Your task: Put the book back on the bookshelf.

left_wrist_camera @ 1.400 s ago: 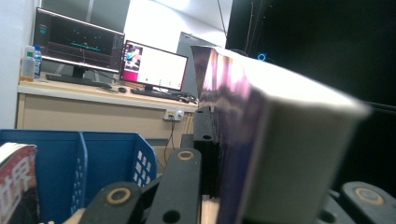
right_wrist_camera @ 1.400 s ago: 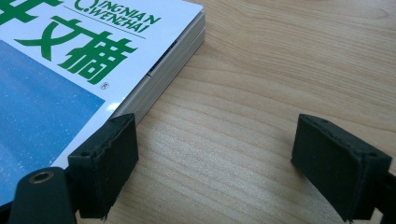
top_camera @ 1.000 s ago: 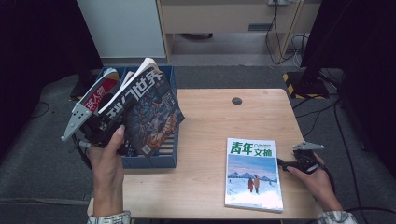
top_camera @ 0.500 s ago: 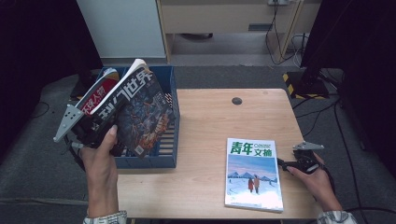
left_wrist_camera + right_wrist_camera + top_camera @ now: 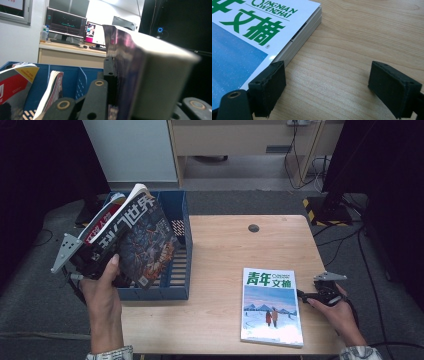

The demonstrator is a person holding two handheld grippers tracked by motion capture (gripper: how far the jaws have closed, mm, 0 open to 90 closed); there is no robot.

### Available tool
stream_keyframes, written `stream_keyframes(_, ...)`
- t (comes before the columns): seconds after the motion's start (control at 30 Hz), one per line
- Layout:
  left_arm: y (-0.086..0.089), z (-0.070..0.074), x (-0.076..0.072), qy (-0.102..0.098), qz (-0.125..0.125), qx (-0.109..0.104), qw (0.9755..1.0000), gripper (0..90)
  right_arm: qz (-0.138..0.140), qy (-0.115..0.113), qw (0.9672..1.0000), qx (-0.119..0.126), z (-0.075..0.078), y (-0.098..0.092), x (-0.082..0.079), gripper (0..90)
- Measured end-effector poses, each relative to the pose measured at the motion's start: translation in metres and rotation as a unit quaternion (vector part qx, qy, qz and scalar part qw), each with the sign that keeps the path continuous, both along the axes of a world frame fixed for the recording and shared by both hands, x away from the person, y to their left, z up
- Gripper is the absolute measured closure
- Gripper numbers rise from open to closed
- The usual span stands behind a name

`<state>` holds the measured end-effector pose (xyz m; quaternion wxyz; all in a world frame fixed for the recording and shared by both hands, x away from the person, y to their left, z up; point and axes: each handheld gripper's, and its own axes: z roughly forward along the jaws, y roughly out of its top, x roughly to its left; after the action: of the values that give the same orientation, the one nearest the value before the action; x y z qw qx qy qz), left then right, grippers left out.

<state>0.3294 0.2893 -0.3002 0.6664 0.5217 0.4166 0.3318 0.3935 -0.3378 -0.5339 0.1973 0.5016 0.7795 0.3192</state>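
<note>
From above, the left gripper [image 5: 95, 262] is clamped on a dark-covered magazine [image 5: 142, 242], held tilted over the blue file tray [image 5: 180, 270] just beyond it, at the counter's [image 5: 225, 260] left end. The right gripper [image 5: 320, 295] rests on the counter with a green-titled magazine [image 5: 271, 307] lying flat just to its left. Along the left gripper's own view, its jaws pinch the dark magazine's [image 5: 140, 75] spine edge, other magazines [image 5: 50, 92] standing in the tray below and to the left. The right gripper's own view shows its jaws spread wide and holding nothing, one pad [image 5: 268, 87] just beside the green-titled magazine's [image 5: 249, 37] edge.
</note>
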Motion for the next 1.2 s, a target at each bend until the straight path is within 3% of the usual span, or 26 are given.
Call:
stream_keyframes(0.77,0.0045,-0.0033,0.002,0.006,0.014,0.003,0.9999,82.3,0.0,0.0,1.0,0.0,0.0,0.0,0.0,14.4)
stream_keyframes(1.2,0.0058,-0.0026,0.0009,0.0,0.051,0.009,0.9987,82.3,0.0,0.0,1.0,0.001,-0.0001,0.0001,0.0,14.4)
